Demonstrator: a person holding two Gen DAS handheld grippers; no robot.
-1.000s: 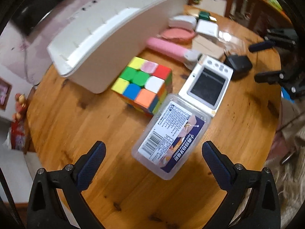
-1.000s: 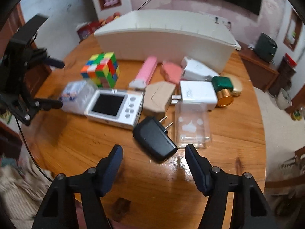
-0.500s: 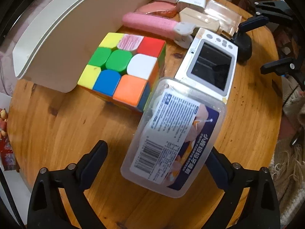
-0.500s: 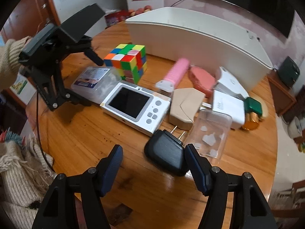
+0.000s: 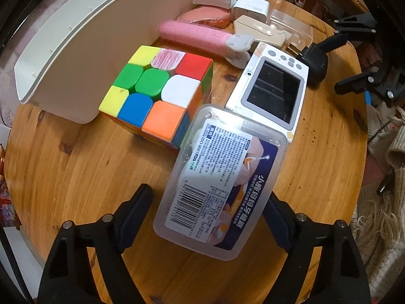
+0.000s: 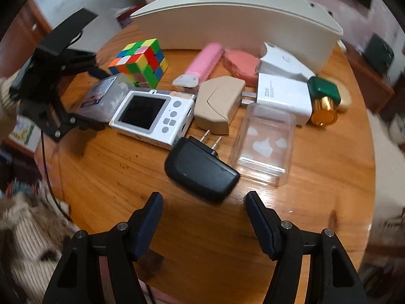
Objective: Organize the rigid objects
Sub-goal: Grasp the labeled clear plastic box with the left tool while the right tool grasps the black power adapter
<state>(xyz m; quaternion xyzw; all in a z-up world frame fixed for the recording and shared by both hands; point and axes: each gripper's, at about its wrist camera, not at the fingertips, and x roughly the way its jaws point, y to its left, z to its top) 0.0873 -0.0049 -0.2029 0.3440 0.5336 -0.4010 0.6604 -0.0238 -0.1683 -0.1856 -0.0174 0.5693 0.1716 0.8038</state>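
A clear plastic box (image 5: 220, 177) with a printed label lies on the round wooden table (image 5: 76, 177), leaning on a white handheld device with a dark screen (image 5: 273, 91). My left gripper (image 5: 206, 215) points down over this box and its jaws are closing. The box is between them; the left finger (image 5: 136, 212) stands a little off it, and the other is partly hidden behind it. A colourful puzzle cube (image 5: 157, 96) sits just beyond. My right gripper (image 6: 205, 217) is open and holds nothing, just short of a black plug adapter (image 6: 200, 169).
A long white bin (image 6: 238, 20) stands at the table's far side. In front of it lie a pink roller (image 6: 202, 60), a beige adapter (image 6: 220, 103), a white charger (image 6: 283, 96), a green and gold bottle (image 6: 324, 98) and an empty clear case (image 6: 263, 144).
The left gripper has come down over the labelled box and its jaws have narrowed around it. The right gripper has swung a little closer to the black adapter, its opening unchanged.
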